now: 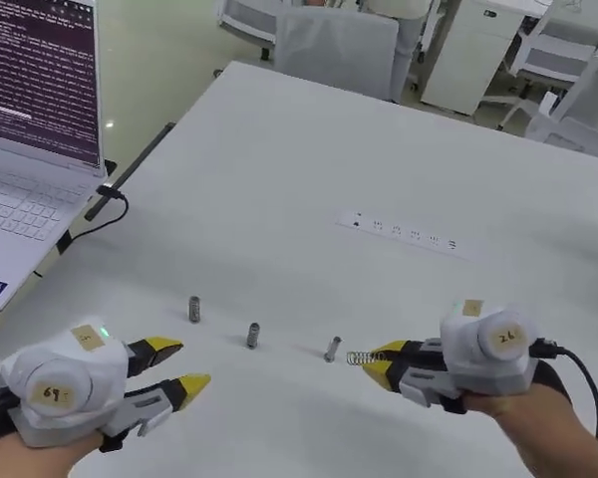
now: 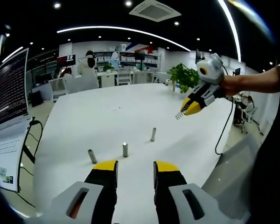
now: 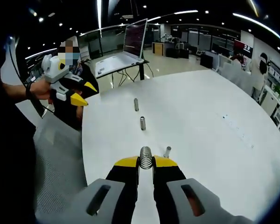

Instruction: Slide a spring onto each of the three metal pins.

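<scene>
Three short metal pins stand in a row on the white table. The left pin and the middle pin look thick and ribbed, each with a spring around it. The right pin is thin and bare. My right gripper is shut on a small coil spring, which points at the bare pin from just to its right. In the right gripper view the spring sits between the jaws, with the bare pin close beyond. My left gripper is open and holds nothing, in front of the left pin.
An open laptop sits at the table's left edge, with a black cable beside it. A flush socket strip lies in the tabletop beyond the pins. Chairs and cabinets stand past the far edge.
</scene>
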A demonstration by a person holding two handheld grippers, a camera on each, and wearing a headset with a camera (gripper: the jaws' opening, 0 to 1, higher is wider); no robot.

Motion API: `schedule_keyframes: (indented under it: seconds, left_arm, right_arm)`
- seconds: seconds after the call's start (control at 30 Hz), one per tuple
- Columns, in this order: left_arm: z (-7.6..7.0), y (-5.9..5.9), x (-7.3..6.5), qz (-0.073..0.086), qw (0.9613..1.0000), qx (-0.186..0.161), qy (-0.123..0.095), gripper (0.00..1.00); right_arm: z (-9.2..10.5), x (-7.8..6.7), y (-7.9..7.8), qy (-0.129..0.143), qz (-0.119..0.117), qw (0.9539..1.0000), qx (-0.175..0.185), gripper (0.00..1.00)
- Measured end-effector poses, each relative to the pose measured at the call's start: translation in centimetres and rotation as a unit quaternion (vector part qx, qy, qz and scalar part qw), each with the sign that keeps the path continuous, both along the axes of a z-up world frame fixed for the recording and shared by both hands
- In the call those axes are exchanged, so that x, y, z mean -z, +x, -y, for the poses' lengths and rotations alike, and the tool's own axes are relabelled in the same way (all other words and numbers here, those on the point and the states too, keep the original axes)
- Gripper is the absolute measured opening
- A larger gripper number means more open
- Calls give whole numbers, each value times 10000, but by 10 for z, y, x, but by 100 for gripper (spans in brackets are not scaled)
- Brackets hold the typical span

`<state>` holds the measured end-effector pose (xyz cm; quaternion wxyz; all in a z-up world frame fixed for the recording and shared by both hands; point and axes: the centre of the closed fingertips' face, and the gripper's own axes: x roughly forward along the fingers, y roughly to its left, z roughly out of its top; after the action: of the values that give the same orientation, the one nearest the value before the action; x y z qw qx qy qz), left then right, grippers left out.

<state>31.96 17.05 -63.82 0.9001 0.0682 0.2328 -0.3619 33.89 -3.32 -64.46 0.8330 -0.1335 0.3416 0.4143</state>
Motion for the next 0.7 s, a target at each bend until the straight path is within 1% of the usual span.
schedule_keyframes:
  seconds: [0.1,0.2,0.4,0.43,0.53,0.6,0.7]
  left_arm:
    - [-4,2,0,-17,9998,-162,-68,27]
    - [-10,4,4,-47,9996,-288,-58,30]
    - [-19,6,4,-58,9986,-526,-25,35]
    - [-22,7,4,-52,9983,-587,-33,36]
    - [-25,9,2,-35,9977,-676,-61,38]
    - [-28,10,2,-39,9973,-735,-73,40]
    - [-29,11,0,-37,9967,-802,-72,42]
  right_arm:
    - [4,1,11,-89,5,10000,-14,8]
    - [8,4,22,-174,-1,9998,-25,8]
    - [11,11,42,-367,-35,9993,-54,8]
    - [11,11,43,-381,-42,9992,-65,8]
    - [11,18,52,-514,-95,9985,-189,8]
    - [10,21,56,-538,-123,9982,-226,8]
    - [9,30,61,-628,-208,9974,-302,8]
